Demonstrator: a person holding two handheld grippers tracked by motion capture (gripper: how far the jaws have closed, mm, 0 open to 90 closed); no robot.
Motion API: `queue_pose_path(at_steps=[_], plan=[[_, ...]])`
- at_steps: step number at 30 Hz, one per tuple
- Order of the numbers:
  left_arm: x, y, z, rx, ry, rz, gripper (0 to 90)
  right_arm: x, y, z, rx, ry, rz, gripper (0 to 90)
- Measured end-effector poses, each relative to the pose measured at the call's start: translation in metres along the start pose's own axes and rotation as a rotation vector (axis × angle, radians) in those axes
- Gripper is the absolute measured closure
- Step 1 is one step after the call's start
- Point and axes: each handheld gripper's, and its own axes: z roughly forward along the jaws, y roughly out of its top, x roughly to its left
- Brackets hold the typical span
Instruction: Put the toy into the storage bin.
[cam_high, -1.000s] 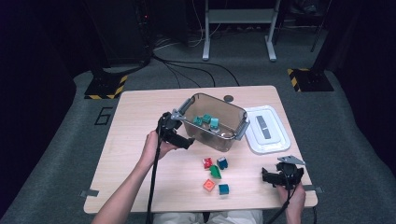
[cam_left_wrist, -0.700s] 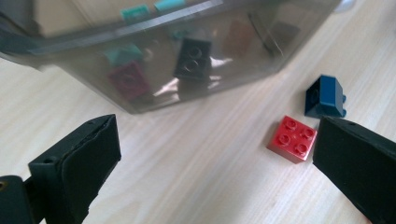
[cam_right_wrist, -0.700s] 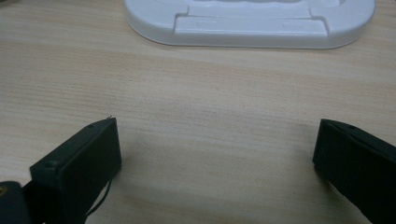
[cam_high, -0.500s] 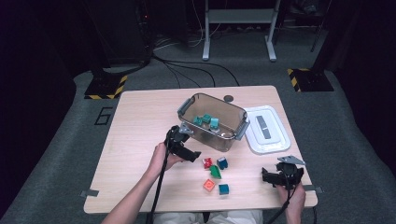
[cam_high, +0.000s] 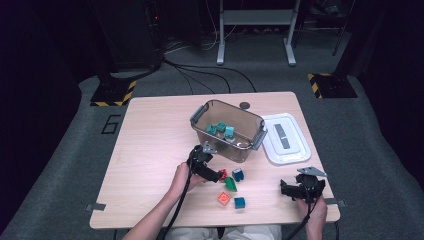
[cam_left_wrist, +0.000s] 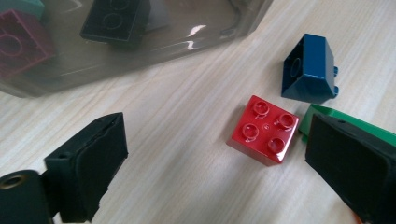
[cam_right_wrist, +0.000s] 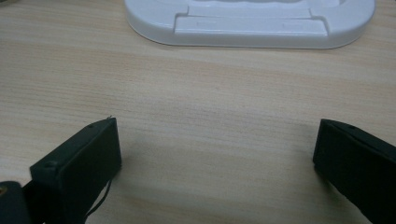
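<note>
A: Red brick (cam_left_wrist: 264, 129) first. Where does it lie?

B: Flat on the wooden table (cam_high: 150, 145), studs up, between the jaws of the left gripper (cam_high: 214, 175), nearer the right-hand jaw in the left gripper view. Neither jaw touches it.

A: How wide are those jaws?

B: Spread wide, holding nothing. There is a broad strip of bare wood between the left-hand jaw and the brick.

A: What crowds it?

B: A dark blue sloped brick (cam_left_wrist: 309, 70) lies just beyond it, apart from it. A green brick (cam_left_wrist: 327, 116) lies just beside its far corner, partly hidden behind the right-hand jaw; I cannot tell whether they touch. The clear bin (cam_high: 227, 130) stands near, its wall running across the top of the left gripper view, with dark and purple bricks seen through it.

A: Anything else loose?

B: From the high view, an orange brick (cam_high: 223, 199) and a teal brick (cam_high: 240, 202) lie toward the person's side of the table, apart from the red one.

A: And the right gripper (cam_high: 300, 189)?

B: Near the table's front right corner, jaws wide apart and empty, over bare wood. The white lid (cam_right_wrist: 250, 21) lies ahead of it, well clear of both jaws.
</note>
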Motion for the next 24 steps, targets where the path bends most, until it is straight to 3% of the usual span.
queue_pose_path(at_steps=[7,10,14,22,24], plan=[[-0.002,-0.005,0.008,-0.009,-0.007,0.006,14.6,0.0,0.0,0.0,0.0,0.0,0.0,0.3],[-0.001,-0.004,0.011,-0.019,-0.042,0.011,14.8,0.0,0.0,0.0,0.0,0.0,0.0,0.3],[-0.004,-0.005,0.015,-0.006,-0.052,0.031,18.5,0.0,0.0,0.0,0.0,0.0,0.0,0.3],[-0.008,-0.01,0.019,-0.006,-0.094,0.101,38.4,0.0,0.0,0.0,0.0,0.0,0.0,0.3],[-0.01,-0.012,0.019,-0.017,-0.079,0.113,43.8,0.0,0.0,0.0,0.0,0.0,0.0,0.3]])
